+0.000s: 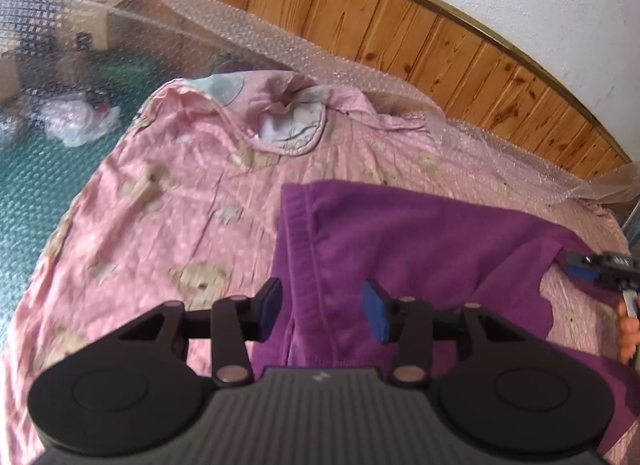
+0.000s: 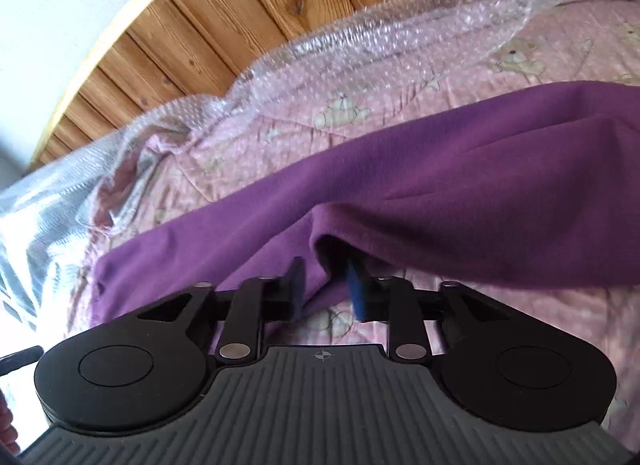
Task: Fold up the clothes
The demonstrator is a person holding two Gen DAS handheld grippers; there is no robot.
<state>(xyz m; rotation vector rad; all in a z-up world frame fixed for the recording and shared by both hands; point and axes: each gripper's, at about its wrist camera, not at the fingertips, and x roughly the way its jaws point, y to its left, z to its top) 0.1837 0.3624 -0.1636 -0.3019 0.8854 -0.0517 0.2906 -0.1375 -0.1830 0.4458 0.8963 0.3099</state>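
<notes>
A purple fleece garment lies spread on a pink bedspread printed with teddy bears. In the left wrist view my left gripper hovers over the garment's stitched left hem. Its jaws stand apart and nothing is pinched between them. My right gripper shows at the garment's far right edge, with a person's hand behind it. In the right wrist view a raised fold of the purple garment hangs between the fingers of my right gripper. A dark gap separates the cloth from the blue pad, so the jaws are open.
Bubble wrap runs along the bed's far side against wooden panelling below a white wall. At the left, more wrap covers a green surface with a crumpled plastic bag. The bedspread bunches up near the head.
</notes>
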